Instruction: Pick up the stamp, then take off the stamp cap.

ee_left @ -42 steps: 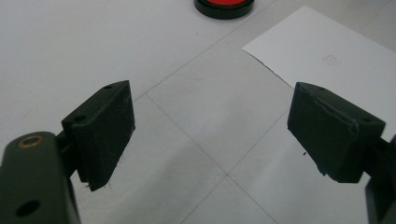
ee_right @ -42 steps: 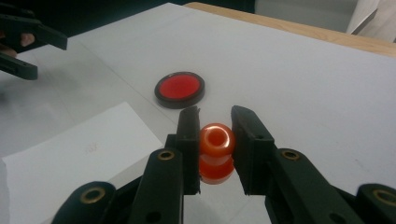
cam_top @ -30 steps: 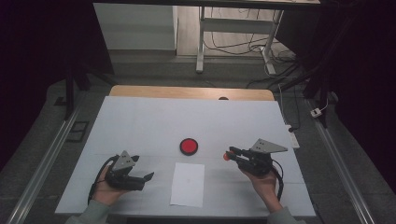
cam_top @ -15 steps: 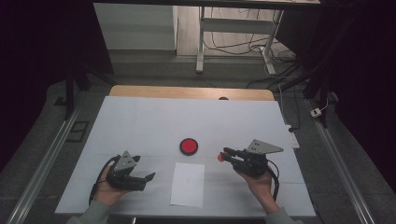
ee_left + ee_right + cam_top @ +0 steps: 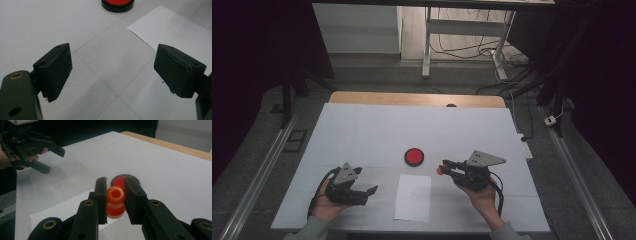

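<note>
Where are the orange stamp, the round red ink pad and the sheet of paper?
orange stamp [image 5: 115, 195], right gripper view, on its ringed top end.
red ink pad [image 5: 414, 156], high view, centre of its red face.
sheet of paper [image 5: 413, 197], high view, middle of the sheet.

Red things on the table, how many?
2. A red ink pad sits on the white table cover beyond the paper sheet. A small orange-red stamp is clamped in the right gripper, above the sheet's edge.

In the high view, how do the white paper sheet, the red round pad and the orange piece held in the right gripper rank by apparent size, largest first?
1. White paper sheet, clearly largest.
2. Red round pad, much smaller.
3. Orange piece between the jaws of the right gripper, smallest; partly hidden there, and held above the table, so its true size is unsure.
</note>
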